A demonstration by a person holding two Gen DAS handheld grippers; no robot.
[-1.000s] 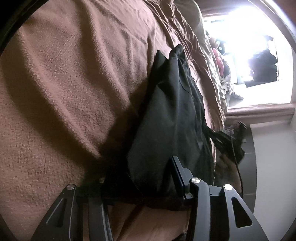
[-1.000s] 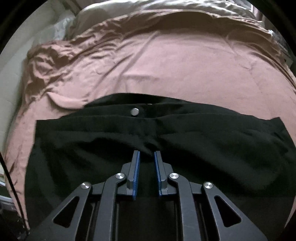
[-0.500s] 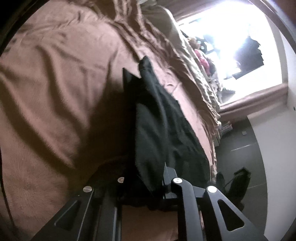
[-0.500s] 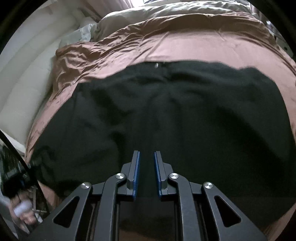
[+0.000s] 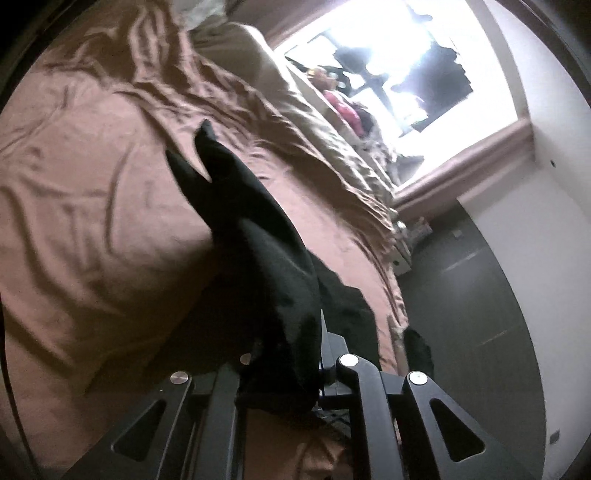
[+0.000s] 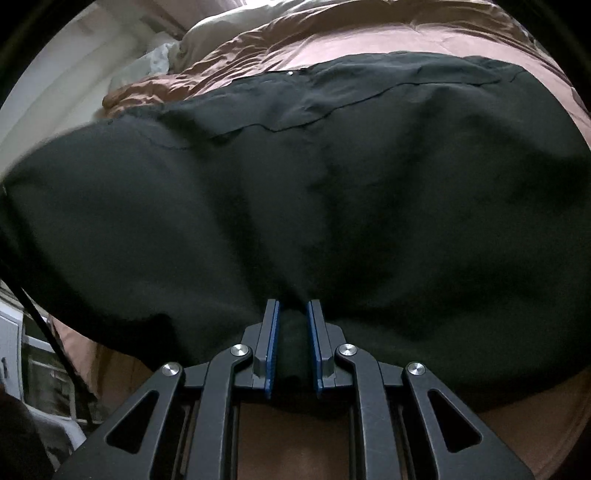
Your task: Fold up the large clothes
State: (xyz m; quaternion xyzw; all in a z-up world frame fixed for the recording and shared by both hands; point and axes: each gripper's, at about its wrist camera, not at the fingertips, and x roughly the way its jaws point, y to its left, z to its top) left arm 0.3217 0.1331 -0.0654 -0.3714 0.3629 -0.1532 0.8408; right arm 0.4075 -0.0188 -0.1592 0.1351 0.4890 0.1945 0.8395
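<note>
black garment (image 6: 332,192) fills most of the right wrist view, spread wide across the middle of the frame over a pinkish-brown bedspread (image 6: 369,40) that shows along the top edge and again at the bottom. a small pale button (image 6: 290,73) sits near the garment's upper edge, by a seam that runs across it. low in the centre, the right gripper (image 6: 293,343) has its blue-lined fingers (image 6: 272,343) drawn close together with a bunched fold of the black cloth pinched between them. a pale pillow (image 6: 207,33) lies at the upper left.

in the left wrist view the same garment (image 5: 266,266) rises as a dark, tapering ridge from the bottom centre toward the middle of the frame, lifted off the brown bedspread (image 5: 92,192), with another dark patch of it lying flat to the lower right. the left gripper (image 5: 291,369) has just been closing, and the cloth is now gripped between its fingers, draping over them so that the left one is mostly hidden. a bright window (image 5: 406,74) glares at the upper right, and dark floor (image 5: 461,295) runs down the right side.
</note>
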